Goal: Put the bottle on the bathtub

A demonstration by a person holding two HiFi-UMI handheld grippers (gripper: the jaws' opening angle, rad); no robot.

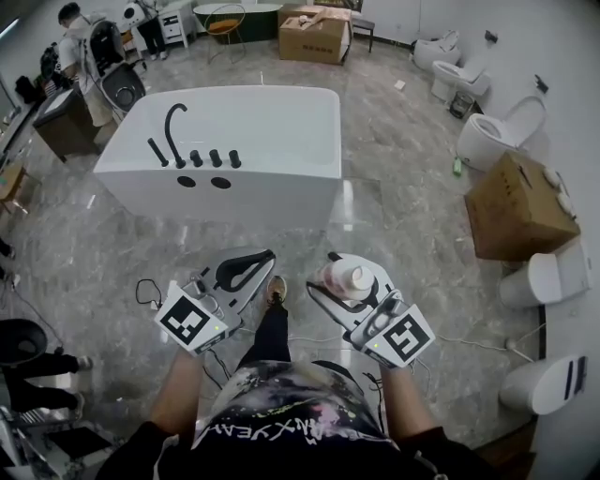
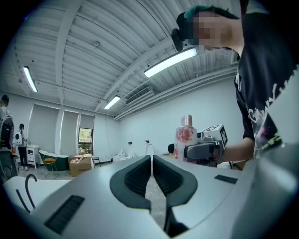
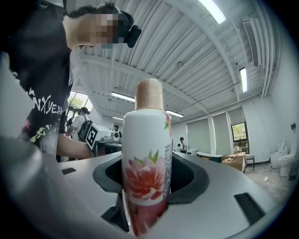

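A white bottle [image 3: 145,158] with a pink flower print and a tan cap stands upright between the jaws of my right gripper [image 3: 147,186], which is shut on it. In the head view the bottle [image 1: 343,279] is held low at the right, in my right gripper [image 1: 349,286]. My left gripper [image 1: 246,267] is beside it at the left, its dark pads [image 2: 140,175] pressed together with nothing between them. From the left gripper view the bottle [image 2: 186,137] shows at the right. The white bathtub [image 1: 234,131] with a black faucet [image 1: 172,134] stands ahead on the floor, apart from both grippers.
A cardboard box [image 1: 516,208] and several white toilets [image 1: 502,129] line the right wall. Another box [image 1: 314,37] and a chair [image 1: 225,26] sit at the back. A person [image 1: 80,56] stands at the back left. Cables [image 1: 150,295] lie on the marble floor by my feet.
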